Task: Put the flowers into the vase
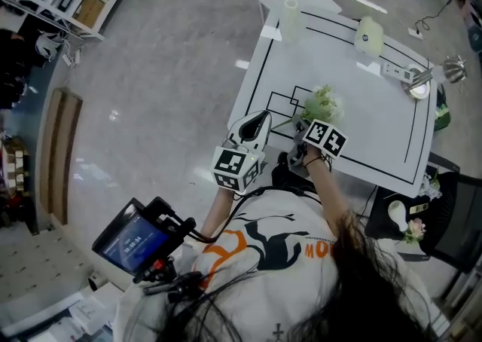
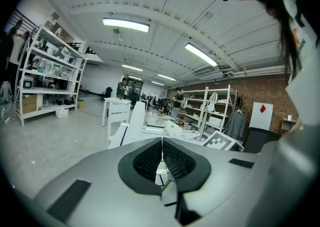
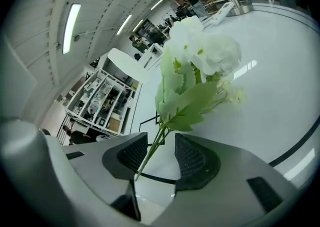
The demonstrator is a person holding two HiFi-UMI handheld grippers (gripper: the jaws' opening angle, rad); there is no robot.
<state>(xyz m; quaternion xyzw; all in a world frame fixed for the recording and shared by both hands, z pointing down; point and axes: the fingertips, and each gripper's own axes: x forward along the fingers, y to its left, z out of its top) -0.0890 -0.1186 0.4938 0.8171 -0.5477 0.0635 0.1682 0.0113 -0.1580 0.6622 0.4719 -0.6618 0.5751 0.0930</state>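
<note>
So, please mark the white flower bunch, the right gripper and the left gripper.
white flower bunch (image 3: 212,53), right gripper view, on the white bloom.
right gripper (image 3: 161,138), right gripper view, between its open jaw tips.
left gripper (image 2: 162,142), left gripper view, where its shut tips meet.

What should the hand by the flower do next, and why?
Probably close the right gripper on the flower stem. Its jaws stand apart with the thin green stem between them, and the pads are not pressing it. The white flowers hang over the table, so without a grip they can't be carried to a vase.
</note>
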